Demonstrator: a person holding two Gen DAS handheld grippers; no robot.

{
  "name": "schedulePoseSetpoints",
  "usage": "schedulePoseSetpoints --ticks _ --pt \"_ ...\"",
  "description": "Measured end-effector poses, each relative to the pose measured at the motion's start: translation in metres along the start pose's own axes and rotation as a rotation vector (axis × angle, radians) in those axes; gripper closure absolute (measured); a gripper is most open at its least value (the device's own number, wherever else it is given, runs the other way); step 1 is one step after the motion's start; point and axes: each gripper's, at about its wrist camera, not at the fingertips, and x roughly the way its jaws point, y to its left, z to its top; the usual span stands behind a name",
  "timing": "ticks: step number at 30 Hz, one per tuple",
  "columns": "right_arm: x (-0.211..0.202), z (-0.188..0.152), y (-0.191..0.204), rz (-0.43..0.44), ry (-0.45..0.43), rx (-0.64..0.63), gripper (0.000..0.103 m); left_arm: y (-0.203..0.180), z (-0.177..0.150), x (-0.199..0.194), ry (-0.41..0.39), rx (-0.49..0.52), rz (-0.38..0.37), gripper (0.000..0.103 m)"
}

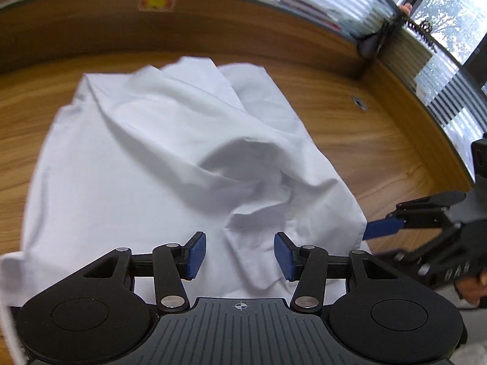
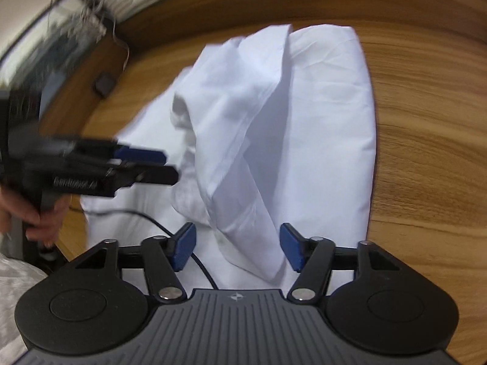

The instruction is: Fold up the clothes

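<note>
Wood-grain surface: the desk (image 1: 359, 140) carries one white garment (image 1: 158, 158), rumpled and partly folded over itself.
Garment place: it fills the middle of the left wrist view, from about 11 o'clock down to 6 o'clock; its near hem lies under the left gripper.
Garment shape: a loose flap (image 2: 243, 115) stands up in a ridge through the centre of the right wrist view, with flat cloth lying at 3 o'clock of it.
Left gripper (image 1: 240, 255): fingers stand apart with a clear gap, blue pads (image 1: 194, 255) over the cloth and not pressing it.
Right gripper (image 2: 237, 248): fingers stand fairly wide; the corner of the flap hangs down between them, pads clear of it.
Hands: a hand (image 2: 36, 216) grips the left gripper's handle at 9 o'clock in the right wrist view.
Cable (image 2: 170, 231): a black lead crosses the cloth near the right gripper's left finger.
Blur: both views are smeared.
</note>
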Motion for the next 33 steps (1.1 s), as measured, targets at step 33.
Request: schedulePoseSetpoints --ticks 33 --pt "-0.033 -0.014 0.066 -0.072 -0.001 -0.031 0.078 0.027 -0.118 -0.138 -0.14 -0.22 0.21 0.087"
